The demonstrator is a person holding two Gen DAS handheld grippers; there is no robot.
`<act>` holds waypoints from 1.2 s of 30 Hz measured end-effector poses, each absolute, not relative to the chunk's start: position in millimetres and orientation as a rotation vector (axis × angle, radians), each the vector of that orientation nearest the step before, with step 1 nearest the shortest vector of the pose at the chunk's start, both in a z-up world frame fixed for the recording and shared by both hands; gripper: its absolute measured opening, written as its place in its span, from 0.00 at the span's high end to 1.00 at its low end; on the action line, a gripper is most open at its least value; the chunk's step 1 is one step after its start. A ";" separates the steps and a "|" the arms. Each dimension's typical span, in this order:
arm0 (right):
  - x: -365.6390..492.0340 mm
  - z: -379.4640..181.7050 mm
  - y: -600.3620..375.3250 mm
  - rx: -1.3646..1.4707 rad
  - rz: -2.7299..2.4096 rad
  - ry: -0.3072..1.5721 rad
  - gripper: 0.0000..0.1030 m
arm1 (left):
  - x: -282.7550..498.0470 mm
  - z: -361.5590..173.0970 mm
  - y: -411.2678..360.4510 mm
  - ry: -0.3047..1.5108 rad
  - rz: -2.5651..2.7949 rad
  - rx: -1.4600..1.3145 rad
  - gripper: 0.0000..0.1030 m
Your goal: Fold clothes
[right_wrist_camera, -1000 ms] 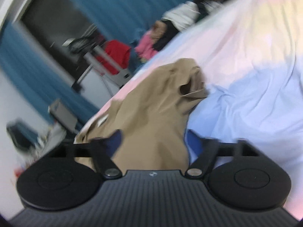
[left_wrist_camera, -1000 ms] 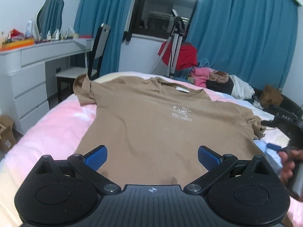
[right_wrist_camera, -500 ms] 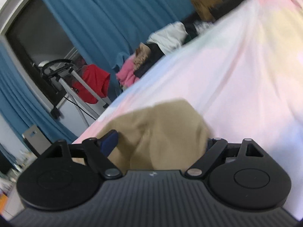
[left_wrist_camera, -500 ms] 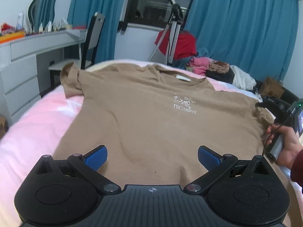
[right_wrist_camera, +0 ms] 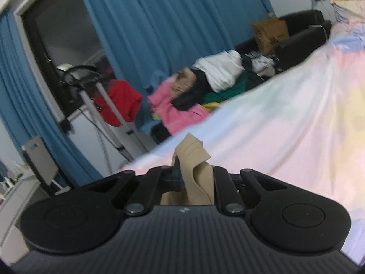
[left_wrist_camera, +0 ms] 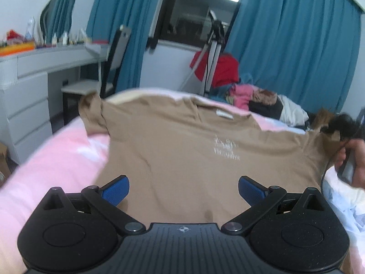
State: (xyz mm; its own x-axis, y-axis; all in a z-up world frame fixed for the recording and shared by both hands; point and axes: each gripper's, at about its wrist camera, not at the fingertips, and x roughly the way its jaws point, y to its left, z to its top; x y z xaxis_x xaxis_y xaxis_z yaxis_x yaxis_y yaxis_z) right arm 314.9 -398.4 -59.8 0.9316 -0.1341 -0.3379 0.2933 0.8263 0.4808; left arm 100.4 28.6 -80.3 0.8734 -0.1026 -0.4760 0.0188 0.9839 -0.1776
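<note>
Tan T-shirt (left_wrist_camera: 182, 150) lies front-up on the bed (left_wrist_camera: 57, 159), spread flat on the pink-and-pale sheet. Long axis, hem to collar, runs away from the left wrist camera: hem at the near edge, collar (left_wrist_camera: 219, 111) and neck label toward the window and blue curtains (left_wrist_camera: 292, 45). White chest print reads upright from the hem side. Sleeves extend crosswise; left-side sleeve (left_wrist_camera: 91, 111) rumpled near the bed edge by the chair (left_wrist_camera: 114, 64).

Left gripper (left_wrist_camera: 183, 190): jaws released, wide apart, hovering over the hem with shirt fabric showing between the blue pads (left_wrist_camera: 115, 189); pads not pressing cloth.

Right gripper (right_wrist_camera: 196, 175): jaws have just been closing and are now clenched on a bunched fold of the tan sleeve (right_wrist_camera: 191, 153), which sticks up between them. In the left wrist view this sleeve end is lifted off the sheet beside the person's hand (left_wrist_camera: 351, 159).

Clothes pile (right_wrist_camera: 205, 91) beyond the bed's far edge, near a tripod (left_wrist_camera: 212, 52).
</note>
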 end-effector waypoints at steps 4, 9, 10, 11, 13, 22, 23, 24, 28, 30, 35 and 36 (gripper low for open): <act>314.9 -16.7 -336.8 0.510 -0.196 0.265 0.89 | 95.4 -71.7 39.3 0.485 -0.030 -0.131 0.00; 320.5 8.1 -233.9 0.341 -0.115 0.228 0.89 | 101.4 -75.4 62.6 0.545 0.037 -0.123 0.00; 323.1 5.2 -213.7 0.316 -0.093 0.234 0.89 | 103.8 -77.0 67.9 0.565 0.050 -0.114 0.00; 326.5 0.1 -195.4 0.300 -0.067 0.244 0.89 | 106.0 -78.8 72.9 0.582 0.063 -0.104 0.00; 339.4 -15.2 -160.2 0.272 -0.023 0.291 0.89 | 110.1 -82.6 83.3 0.604 0.088 -0.100 0.00; 395.3 -111.7 -85.5 0.167 0.102 0.600 0.72 | 125.2 -105.3 107.5 0.668 0.104 -0.167 0.00; 395.9 -114.5 -87.8 0.182 0.126 0.612 0.63 | 126.4 -107.0 107.1 0.671 0.097 -0.171 0.00; 391.9 -113.7 -90.1 0.195 0.145 0.605 0.44 | 127.3 -108.1 106.1 0.672 0.090 -0.172 0.00; 359.2 -90.3 -99.6 0.200 0.199 0.538 0.33 | 128.9 -107.9 101.0 0.659 0.067 -0.178 0.00; 335.7 -73.1 -107.9 0.190 0.216 0.520 0.33 | 127.9 -105.3 96.7 0.653 0.065 -0.169 0.00; 254.3 -33.8 -141.5 0.201 0.234 0.476 0.33 | 112.5 -92.2 82.7 0.610 0.067 -0.115 0.00; 235.3 -28.7 -148.7 0.200 0.238 0.469 0.33 | 109.3 -89.5 79.8 0.601 0.068 -0.104 0.00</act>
